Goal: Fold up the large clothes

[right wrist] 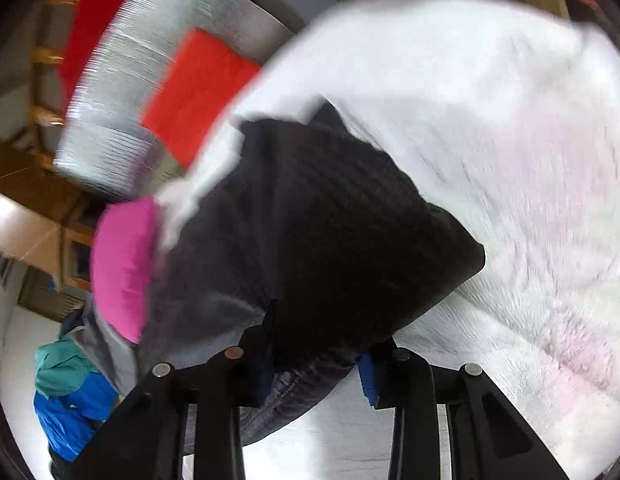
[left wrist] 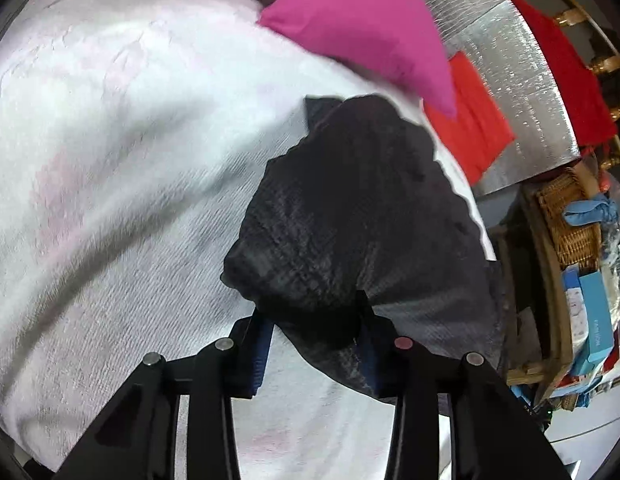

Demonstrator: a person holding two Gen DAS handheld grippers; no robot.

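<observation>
A black knitted garment (left wrist: 350,216) lies bunched on a white, faintly pink fluffy cover (left wrist: 122,184). In the left wrist view my left gripper (left wrist: 316,332) has its blue-padded fingers pressed on a thick fold of the black fabric at its near edge. In the right wrist view the same black garment (right wrist: 322,232) fills the centre, and my right gripper (right wrist: 316,364) is shut on its near hem, the cloth bulging between the fingers. The white cover (right wrist: 510,160) spreads to the right. Both views are motion-blurred.
A magenta cushion (left wrist: 358,28) and a red folded cloth (left wrist: 470,120) lie beyond the garment, next to a silver quilted surface (left wrist: 522,92). A wicker basket (left wrist: 570,220) and boxes stand at the right. Blue and teal clothes (right wrist: 70,392) sit low at the left.
</observation>
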